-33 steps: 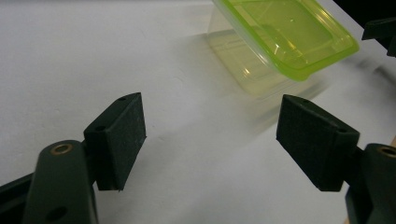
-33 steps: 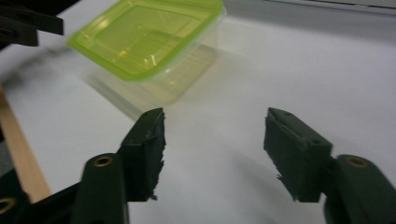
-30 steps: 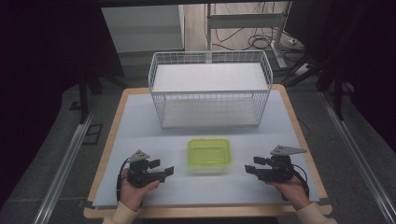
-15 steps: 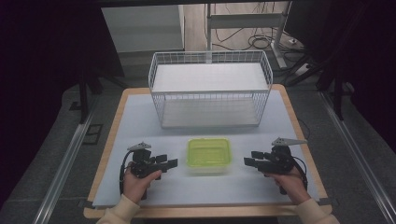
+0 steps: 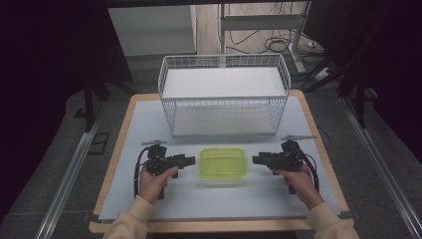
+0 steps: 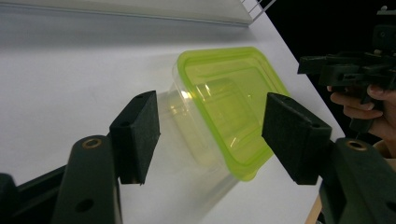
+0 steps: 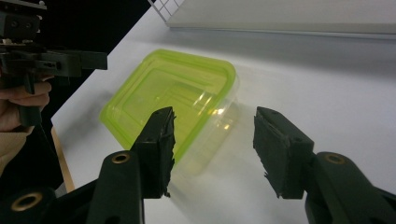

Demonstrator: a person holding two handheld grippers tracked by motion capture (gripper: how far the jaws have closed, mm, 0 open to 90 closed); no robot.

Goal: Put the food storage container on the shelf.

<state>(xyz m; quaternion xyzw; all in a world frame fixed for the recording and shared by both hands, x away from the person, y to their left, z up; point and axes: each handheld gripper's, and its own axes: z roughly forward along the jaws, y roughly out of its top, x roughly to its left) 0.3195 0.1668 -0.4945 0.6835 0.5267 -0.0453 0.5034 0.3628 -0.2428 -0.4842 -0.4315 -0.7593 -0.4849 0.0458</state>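
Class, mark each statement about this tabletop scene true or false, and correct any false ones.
1. The container has a yellow-green lid. True.
2. The container sits inside the wire basket. False: it rests on the white mat, in front of the basket.
3. The left gripper and right gripper flank the container. True.
4. The right gripper is clamped on the lid. False: its jaws stand open, short of the container.
5. The basket holds fruit. False: nothing lies in it.

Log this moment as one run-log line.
left gripper: open, closing, beside container | right gripper: open, closing, opposite side | container: lidded, on table, untouched | wire basket: behind
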